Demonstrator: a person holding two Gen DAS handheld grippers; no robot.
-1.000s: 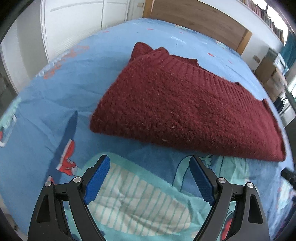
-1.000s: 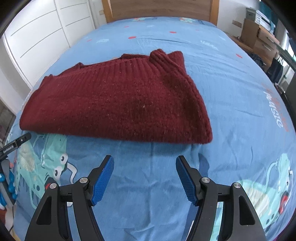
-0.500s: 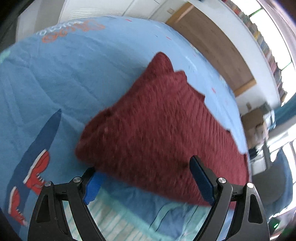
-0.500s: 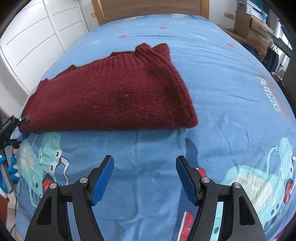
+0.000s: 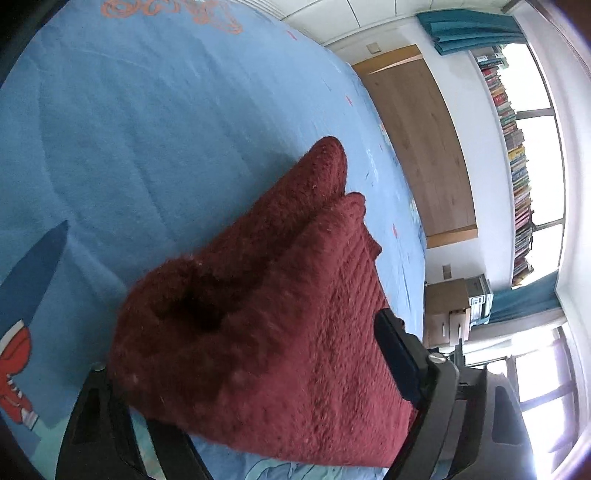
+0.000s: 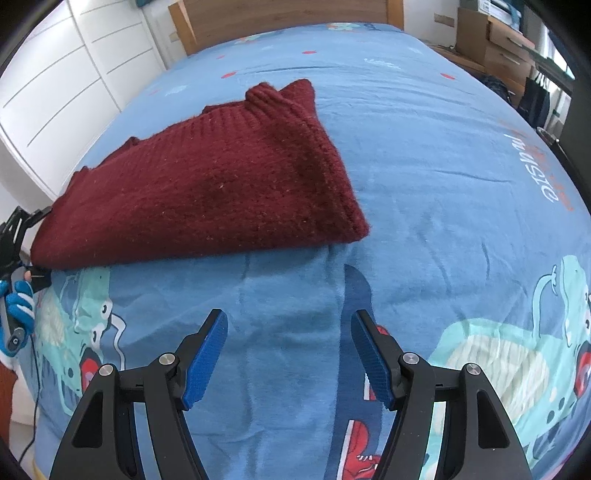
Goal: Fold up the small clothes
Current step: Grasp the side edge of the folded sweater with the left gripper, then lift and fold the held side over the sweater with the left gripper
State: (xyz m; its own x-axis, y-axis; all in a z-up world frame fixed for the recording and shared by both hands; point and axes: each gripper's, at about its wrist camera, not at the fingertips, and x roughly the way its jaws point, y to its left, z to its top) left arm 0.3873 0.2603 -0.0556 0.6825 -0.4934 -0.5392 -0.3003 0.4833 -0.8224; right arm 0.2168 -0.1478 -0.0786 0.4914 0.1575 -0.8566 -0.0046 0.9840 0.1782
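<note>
The left gripper has its jaws spread wide around the near corner of the folded dark-red sweater; whether they press the knit, I cannot tell. The right gripper hangs with jaws wide apart and empty, above the blue cartoon-print bed sheet. From there the sweater lies flat toward 11 o'clock, its collar end farthest away. A wooden headboard stands at 12 o'clock.

Sweater on bed, its left end btwn left gripper jaws, right gripper before it, headboard behind
</note>
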